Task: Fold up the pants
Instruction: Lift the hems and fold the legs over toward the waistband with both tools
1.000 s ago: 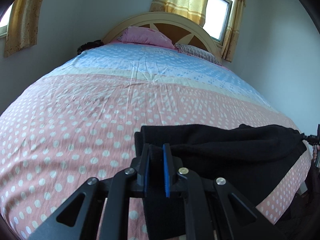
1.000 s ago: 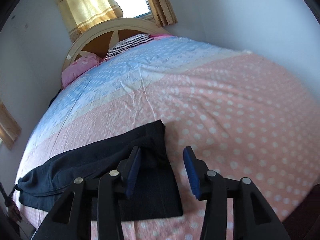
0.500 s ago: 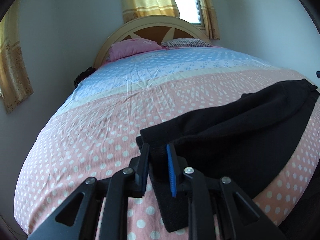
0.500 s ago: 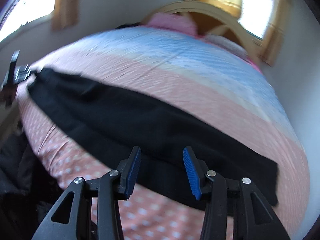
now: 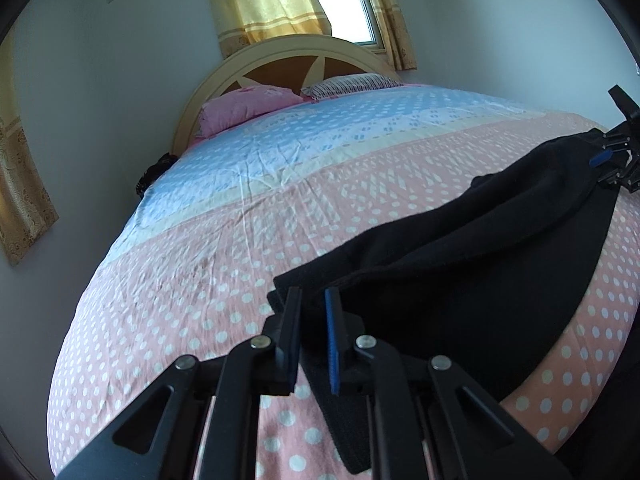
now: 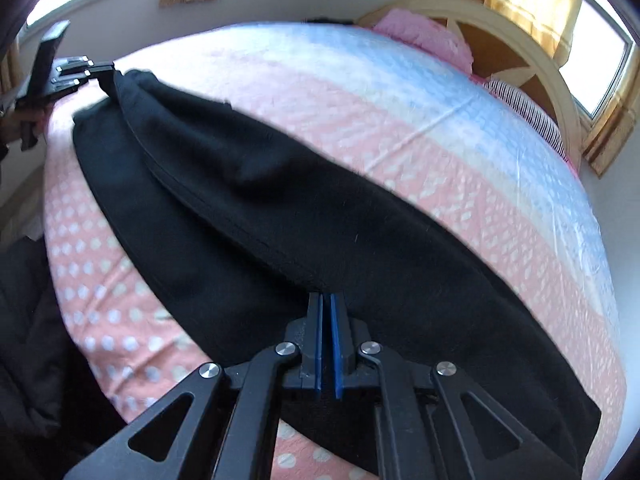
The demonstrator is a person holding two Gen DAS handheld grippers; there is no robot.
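Note:
Black pants (image 5: 460, 264) lie stretched along the near edge of the bed, also seen in the right wrist view (image 6: 280, 208). My left gripper (image 5: 313, 308) grips one end of the pants, fabric between its blue-padded fingers. My right gripper (image 6: 327, 304) is shut on a lifted fold at the pants' near edge. Each gripper shows in the other's view: the right one at the far end (image 5: 608, 160), the left one at the far left (image 6: 80, 74), holding the pants' end.
The bed (image 5: 200, 280) has a pink dotted and blue cover. Pink and striped pillows (image 5: 248, 108) lie by the cream headboard (image 5: 280, 56). Curtained windows and walls surround the bed. Dark clothing (image 6: 28, 340) hangs beside the bed's near edge.
My right gripper swung over to the pants' near edge and shut on the fabric. My left gripper kept its hold and turned its view toward the right.

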